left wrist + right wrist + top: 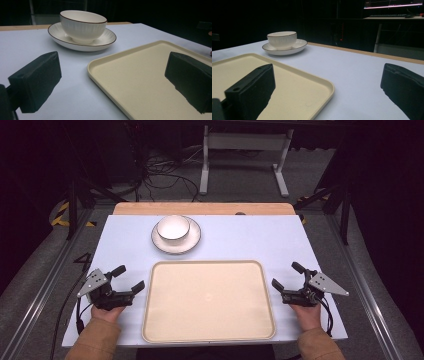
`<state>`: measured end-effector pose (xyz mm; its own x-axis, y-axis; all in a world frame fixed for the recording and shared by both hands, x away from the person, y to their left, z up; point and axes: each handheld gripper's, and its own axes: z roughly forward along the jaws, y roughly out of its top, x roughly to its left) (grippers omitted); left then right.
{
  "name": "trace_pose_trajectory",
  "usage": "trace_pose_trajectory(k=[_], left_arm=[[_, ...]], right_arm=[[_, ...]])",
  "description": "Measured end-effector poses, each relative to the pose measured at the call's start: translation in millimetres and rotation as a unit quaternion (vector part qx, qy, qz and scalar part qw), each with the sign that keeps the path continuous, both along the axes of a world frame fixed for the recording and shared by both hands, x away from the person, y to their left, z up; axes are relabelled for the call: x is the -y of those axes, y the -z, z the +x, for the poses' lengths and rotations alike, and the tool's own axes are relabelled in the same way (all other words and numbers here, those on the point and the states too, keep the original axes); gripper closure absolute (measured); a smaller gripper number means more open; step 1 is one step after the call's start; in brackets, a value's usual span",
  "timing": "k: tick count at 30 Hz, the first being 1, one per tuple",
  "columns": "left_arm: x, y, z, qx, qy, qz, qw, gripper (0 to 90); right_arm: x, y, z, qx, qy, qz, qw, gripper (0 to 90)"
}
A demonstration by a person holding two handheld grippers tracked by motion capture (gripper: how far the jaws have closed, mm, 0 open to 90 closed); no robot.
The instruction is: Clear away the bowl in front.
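We see a pale blue table (240,240) with a strip of bare wood (200,208) along its far edge. On it, against the middle of the near edge, lies a large cream tray (208,301) with rounded corners and a low raised rim; its inside is bare. From the left gripper view the tray's near-left corner (130,82) sits between the jaws, and from the right gripper view its right rim (307,87) runs between that gripper's jaws.

Toward the far edge, a little left of centre and just beyond the tray's far-left corner, we find a white saucer (192,242) with a dark rim line. A white ribbed bowl (173,227) stands upright on it, also dark-rimmed; we cannot see anything inside it from these angles.

The left gripper (126,277) is held low over the table near the left edge, beside the tray's left rim, jaws spread apart and grasping nothing. The right gripper (287,275) is held the same way near the right edge, beside the tray's right rim, jaws likewise parted and empty. Each is held by a hand in a tan sleeve (95,340).
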<state>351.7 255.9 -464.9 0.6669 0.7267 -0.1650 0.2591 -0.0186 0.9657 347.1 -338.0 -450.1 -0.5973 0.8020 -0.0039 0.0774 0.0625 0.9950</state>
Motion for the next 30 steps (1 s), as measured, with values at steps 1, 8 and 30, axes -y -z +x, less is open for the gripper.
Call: trace_pose_trajectory(k=[1, 8, 30], left_arm=[[0.2, 0.0, 0.0, 0.0, -0.001, 0.002, 1.0, 1.4], [-0.4, -0.3, -0.1, 0.003, -0.005, 0.002, 1.0, 0.9], [9.0, -22.8, -5.5, 0.025, -0.007, 0.031, 0.9992, 0.6]], right_arm=[[-0.1, 0.0, -0.1, 0.0, 0.0, 0.001, 1.0, 0.1], [0.0, -0.1, -0.5, 0.006, 0.001, 0.002, 1.0, 0.1], [-0.5, 0.6, 0.4, 0.005, -0.003, 0.006, 1.0, 0.1]])
